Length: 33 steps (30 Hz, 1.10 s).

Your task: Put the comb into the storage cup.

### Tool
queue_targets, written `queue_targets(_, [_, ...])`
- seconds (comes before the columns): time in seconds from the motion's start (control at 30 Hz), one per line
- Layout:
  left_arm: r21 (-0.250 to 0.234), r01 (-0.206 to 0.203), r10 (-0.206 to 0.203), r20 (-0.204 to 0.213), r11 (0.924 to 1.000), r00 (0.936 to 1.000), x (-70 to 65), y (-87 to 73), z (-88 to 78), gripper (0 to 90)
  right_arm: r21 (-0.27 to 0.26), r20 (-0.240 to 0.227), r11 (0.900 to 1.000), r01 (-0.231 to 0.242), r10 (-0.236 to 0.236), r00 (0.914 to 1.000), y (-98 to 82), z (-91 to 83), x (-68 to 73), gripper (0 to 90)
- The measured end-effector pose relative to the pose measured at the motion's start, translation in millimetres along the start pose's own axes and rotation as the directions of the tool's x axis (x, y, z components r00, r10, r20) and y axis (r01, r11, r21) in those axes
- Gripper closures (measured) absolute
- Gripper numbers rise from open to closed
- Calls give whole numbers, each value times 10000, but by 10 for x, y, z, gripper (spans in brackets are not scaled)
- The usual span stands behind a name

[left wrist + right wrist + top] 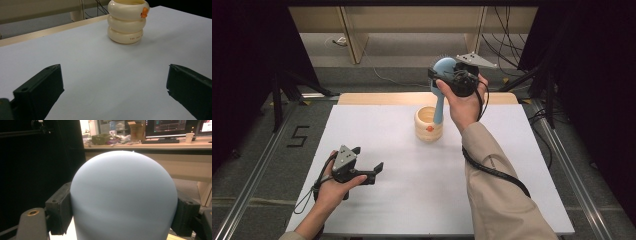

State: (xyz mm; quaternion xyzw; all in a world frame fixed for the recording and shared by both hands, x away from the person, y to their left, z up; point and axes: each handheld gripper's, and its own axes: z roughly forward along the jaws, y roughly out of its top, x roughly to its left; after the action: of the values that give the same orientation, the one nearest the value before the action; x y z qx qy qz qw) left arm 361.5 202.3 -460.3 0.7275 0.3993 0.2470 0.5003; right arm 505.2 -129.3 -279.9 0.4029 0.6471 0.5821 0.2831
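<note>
Hairbrush (442, 75), the pale blue one, is up in the air over the far middle of the white table (412, 200), with the right gripper (447, 75) clamped on both sides of its round head. Its handle hangs down toward the mouth of the cream ringed cup (428, 124); can't tell if it's touching. The left gripper (368, 161) sits low at the near left, jaws wide apart and holding nothing, pointed at that cup.
</note>
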Motion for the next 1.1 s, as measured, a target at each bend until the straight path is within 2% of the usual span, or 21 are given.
queue_targets(1.1, [-3,-8,8,19,10000,10000,4,3,-2,6,-10,115,10000,-6,6,9999,-1,215,40,214])
